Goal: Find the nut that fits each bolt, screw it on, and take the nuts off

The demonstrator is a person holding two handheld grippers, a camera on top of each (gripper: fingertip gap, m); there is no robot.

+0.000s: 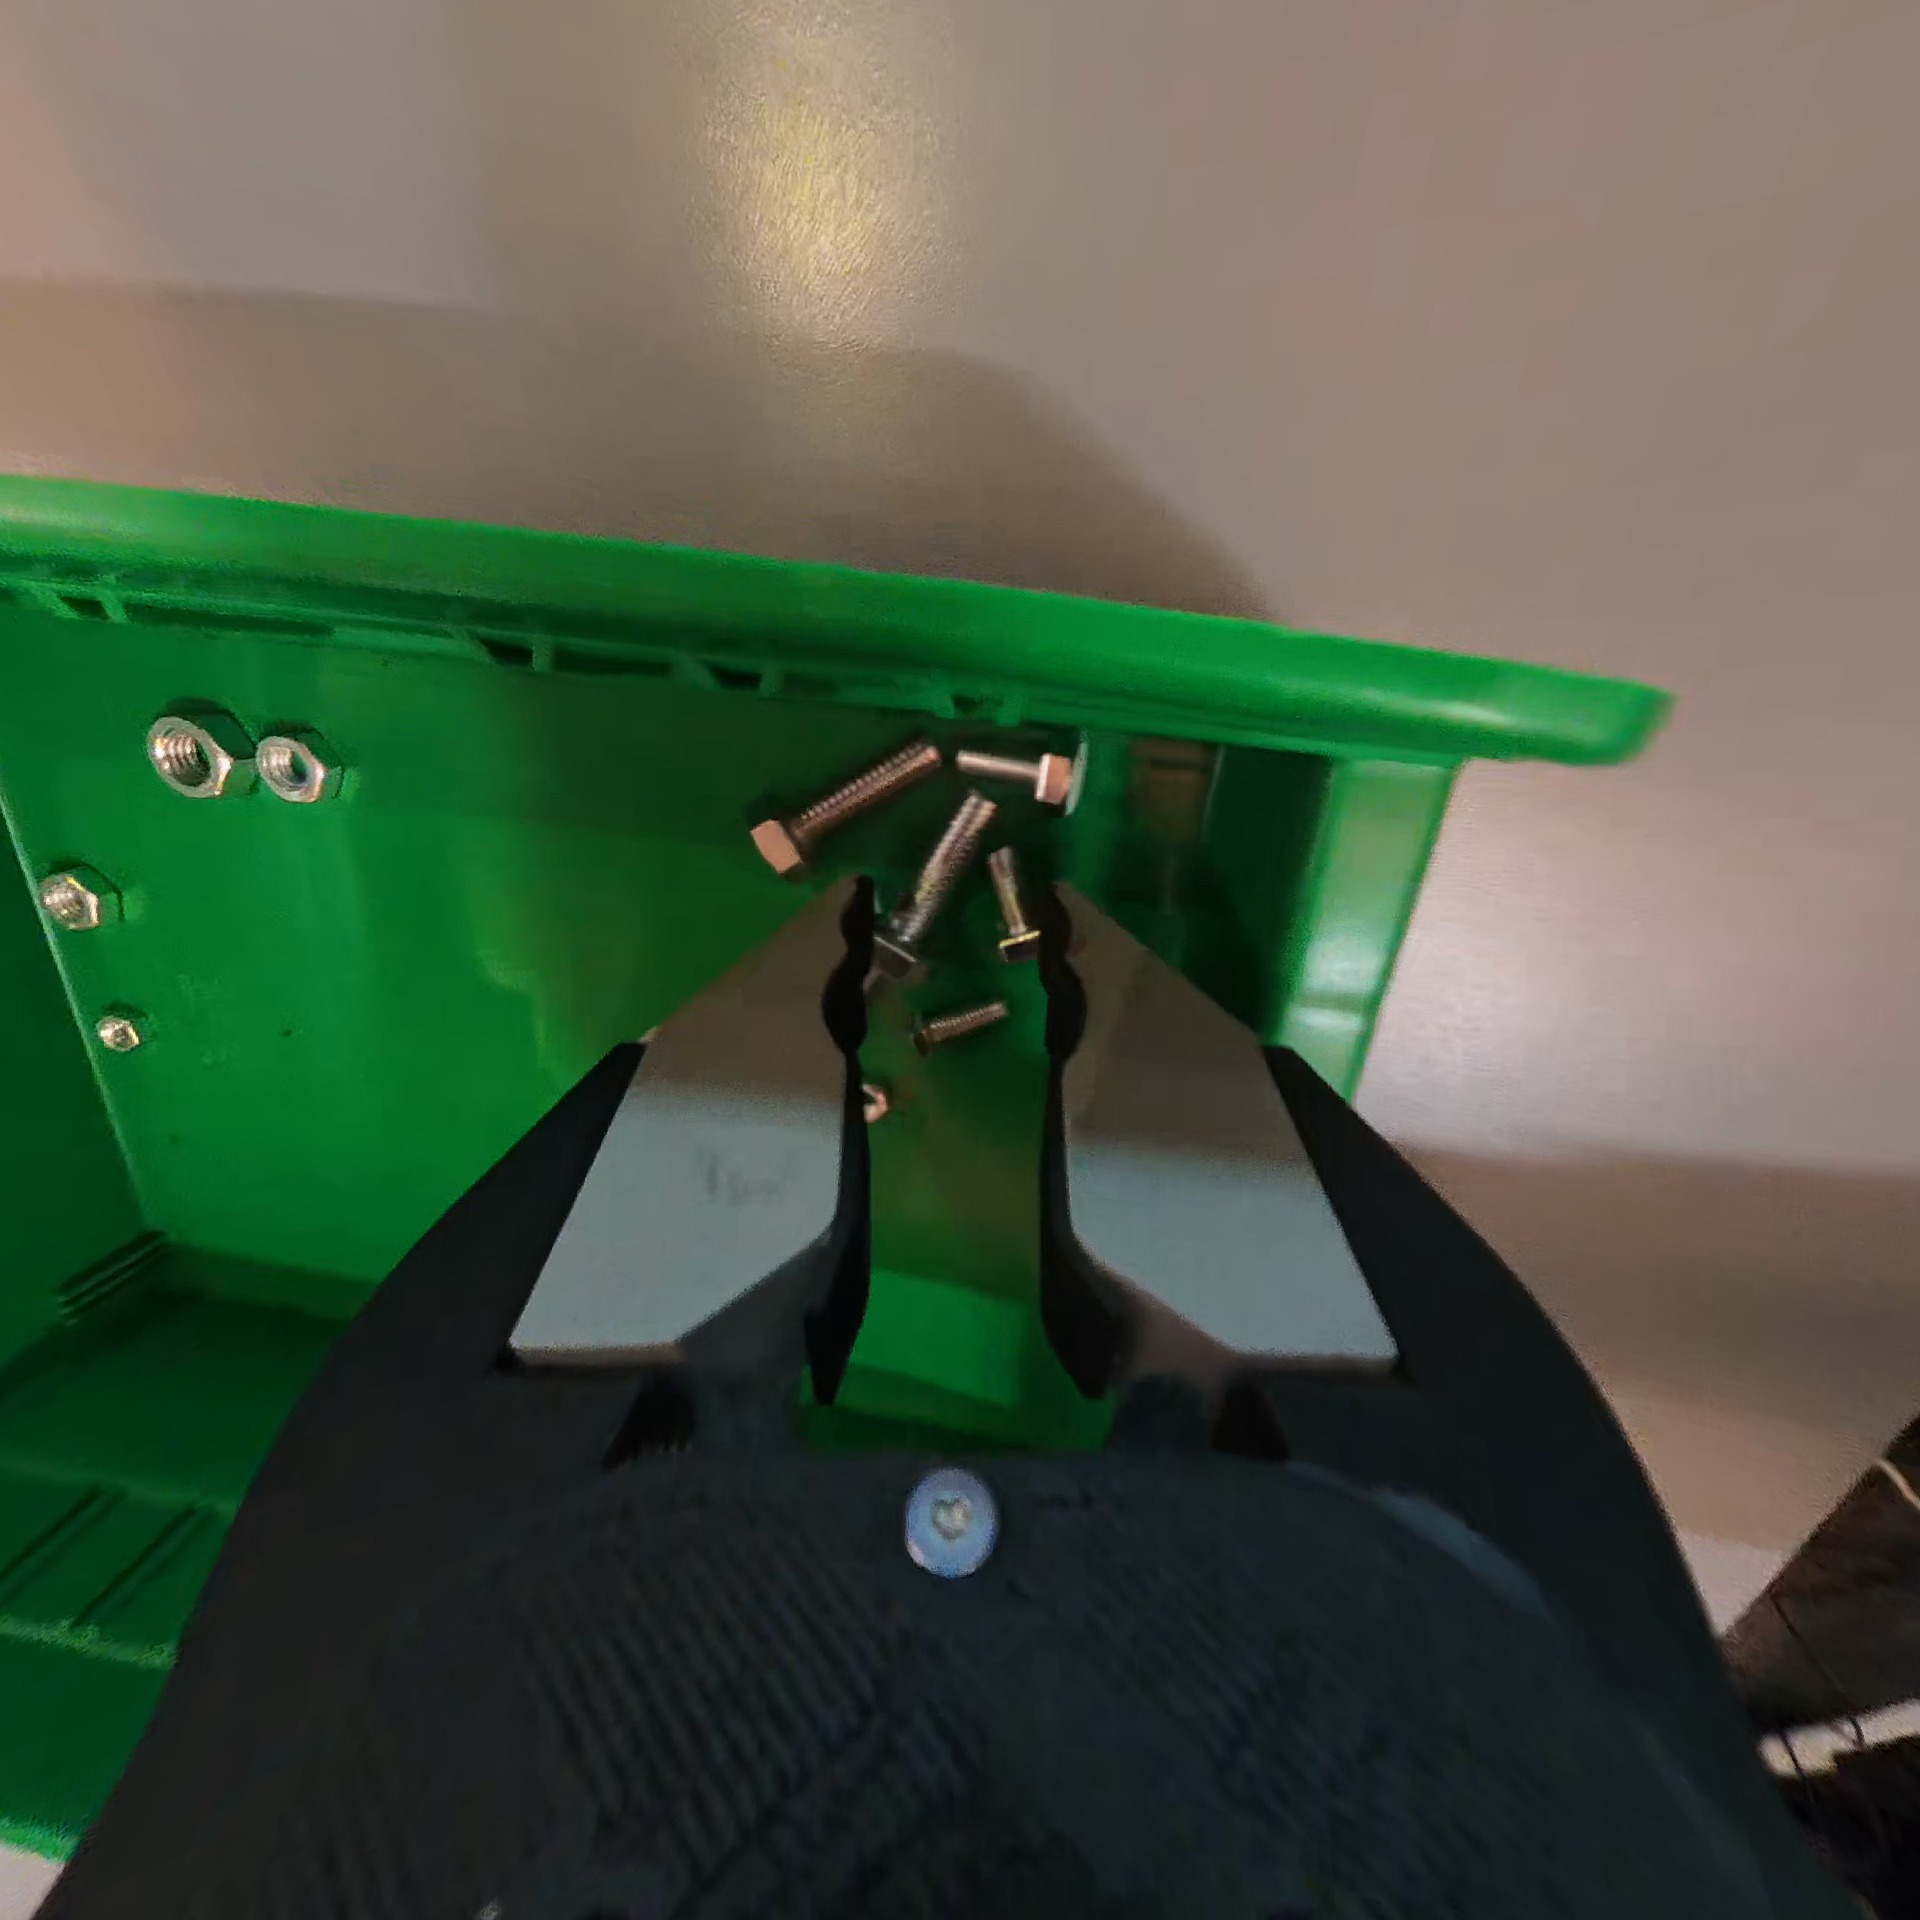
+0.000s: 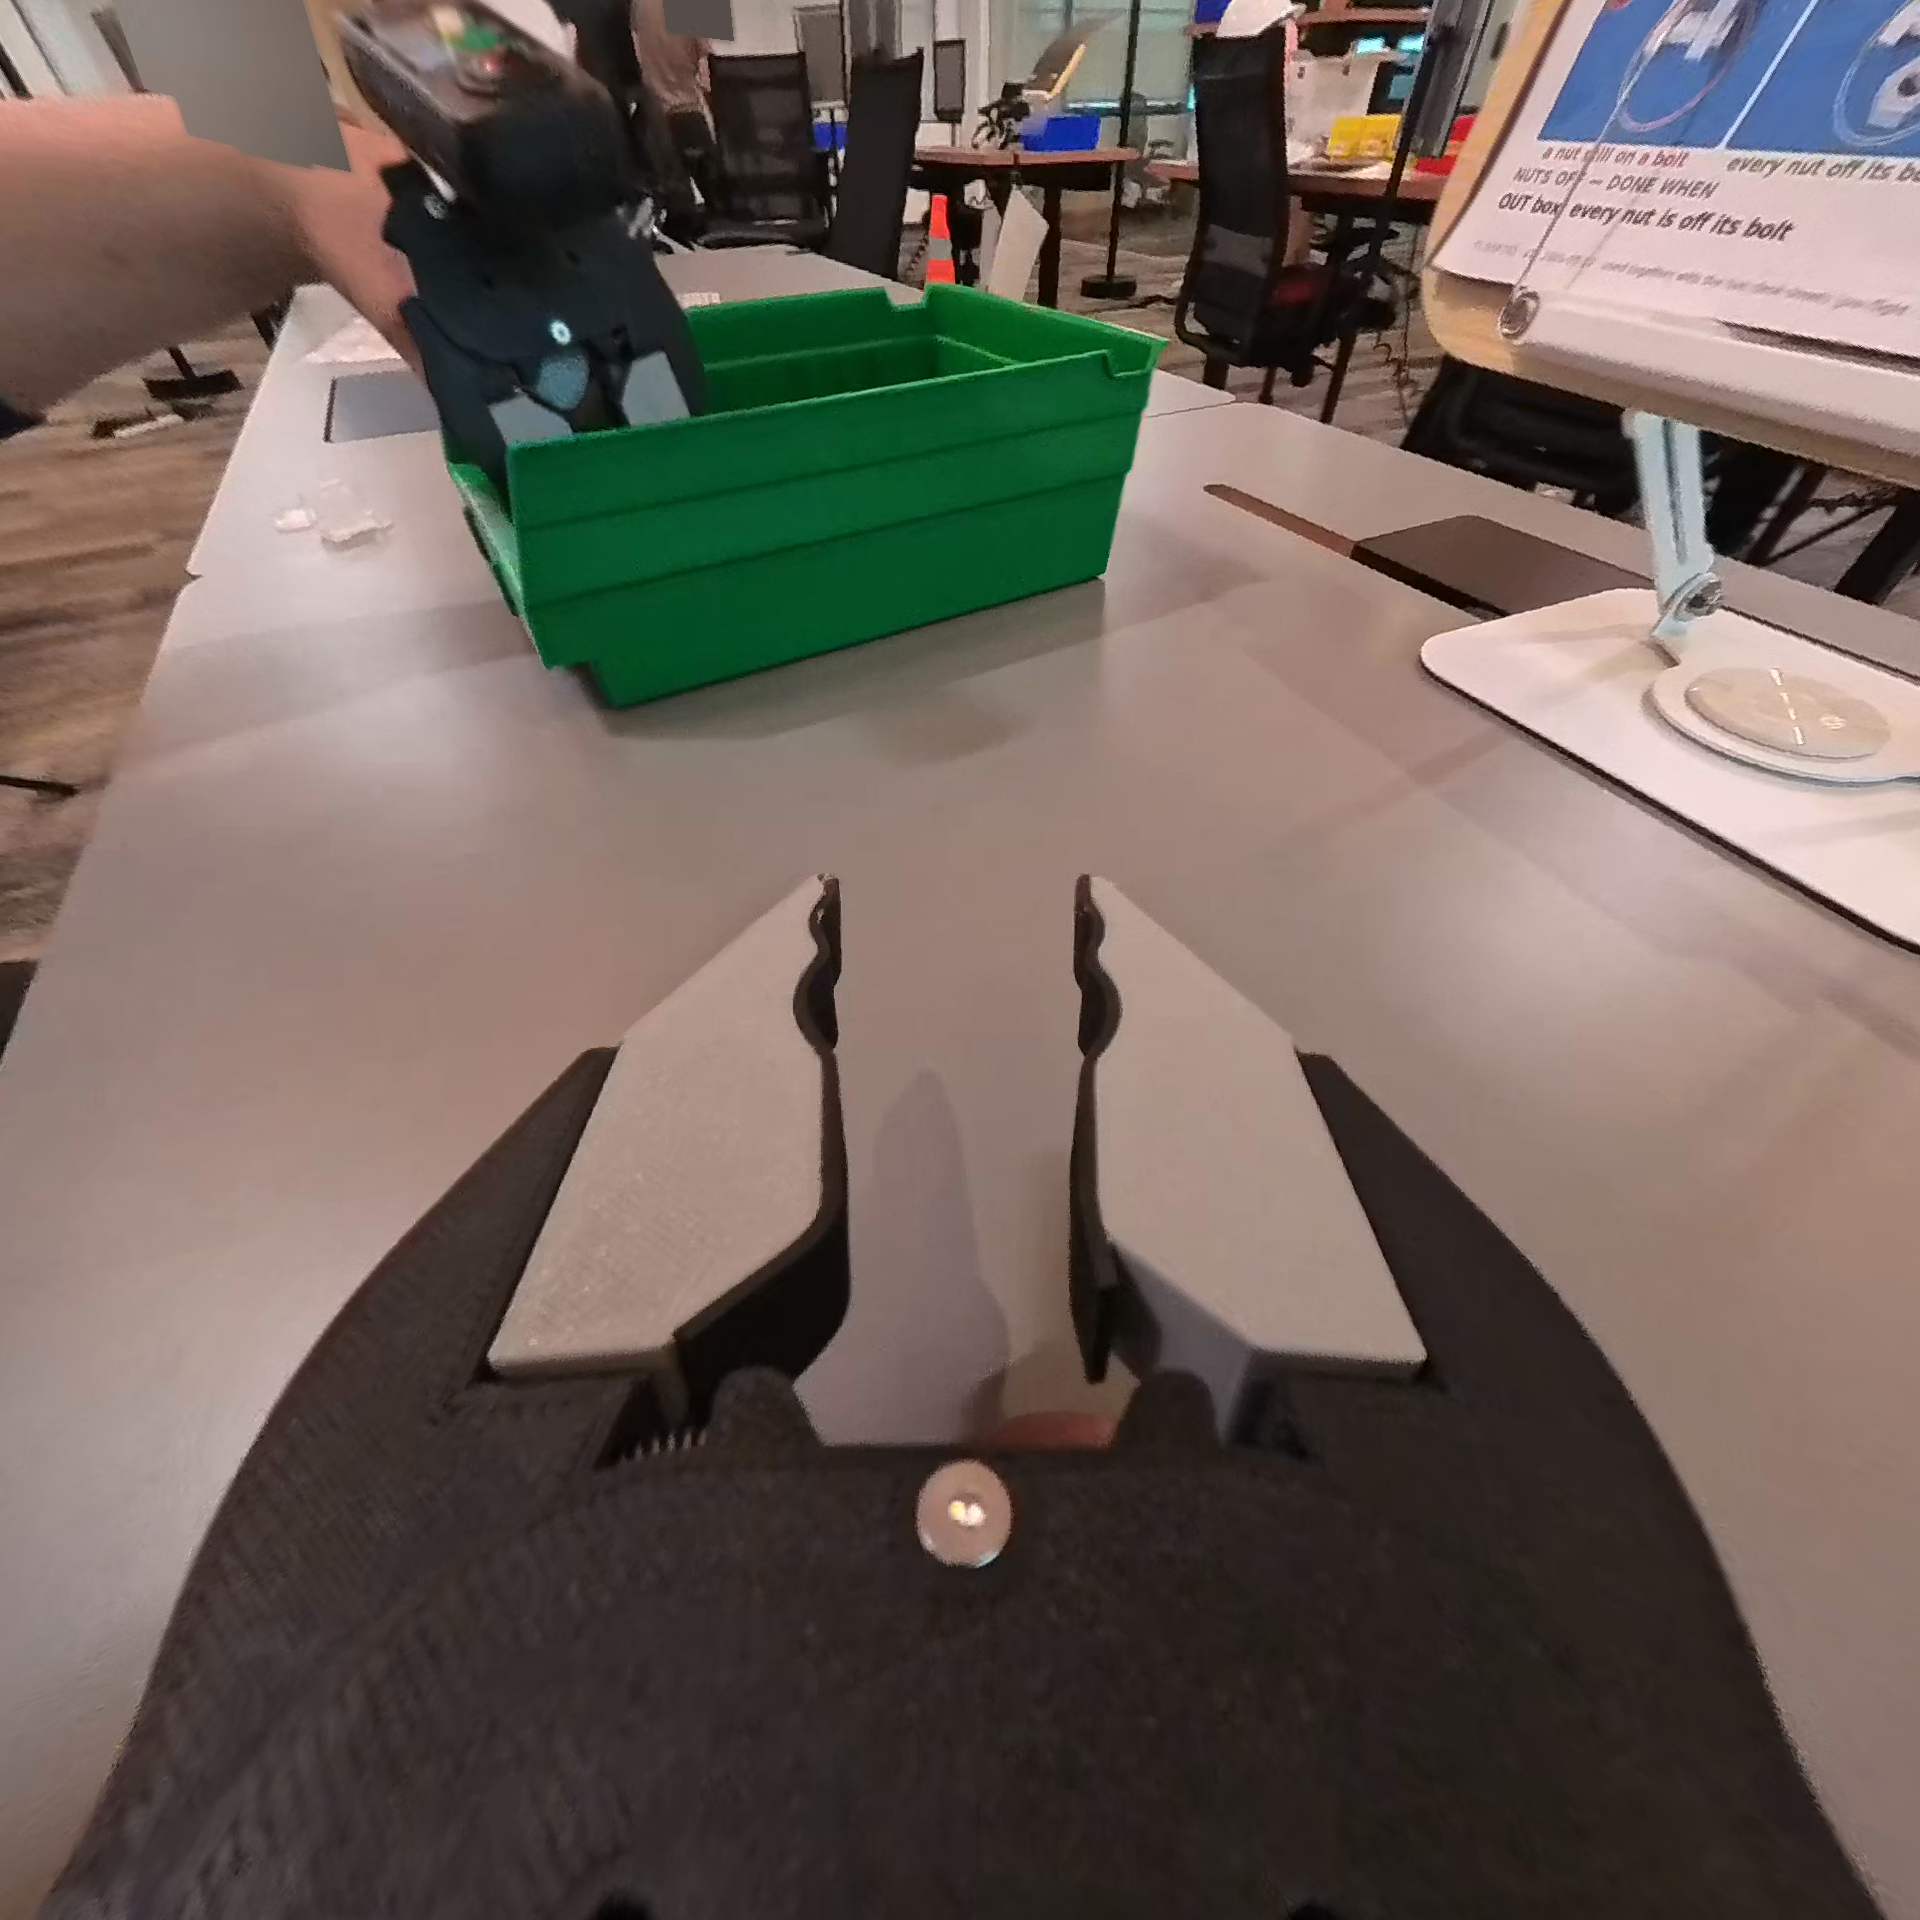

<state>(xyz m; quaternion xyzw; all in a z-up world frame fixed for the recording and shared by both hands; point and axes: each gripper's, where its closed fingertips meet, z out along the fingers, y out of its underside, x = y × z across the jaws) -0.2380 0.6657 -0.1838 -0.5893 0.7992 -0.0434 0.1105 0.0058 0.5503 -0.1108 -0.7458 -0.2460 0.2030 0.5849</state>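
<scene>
My left gripper (image 1: 956, 899) is open and empty, reaching down inside a green bin (image 1: 935, 634). Its fingertips straddle a pile of several silver hex bolts (image 1: 847, 805) in the bin's far right corner, and one bolt (image 1: 935, 883) lies between the tips. A small nut (image 1: 876, 1101) lies between the fingers. Several loose nuts (image 1: 197, 756) lie to the left on the bin floor. My right gripper (image 2: 956, 894) is open and empty, above the grey table and well short of the bin (image 2: 831, 540). The right wrist view shows the left gripper (image 2: 587, 400) dipping into the bin's left end.
A person's arm (image 2: 156, 229) holds the left gripper. A white stand (image 2: 1662, 707) bearing a printed sheet is at the right. A dark panel (image 2: 1475, 566) is set in the table. Small clear plastic pieces (image 2: 332, 514) lie left of the bin. Chairs and tables stand behind. About 30 centimetres separates my left fingertips from my right.
</scene>
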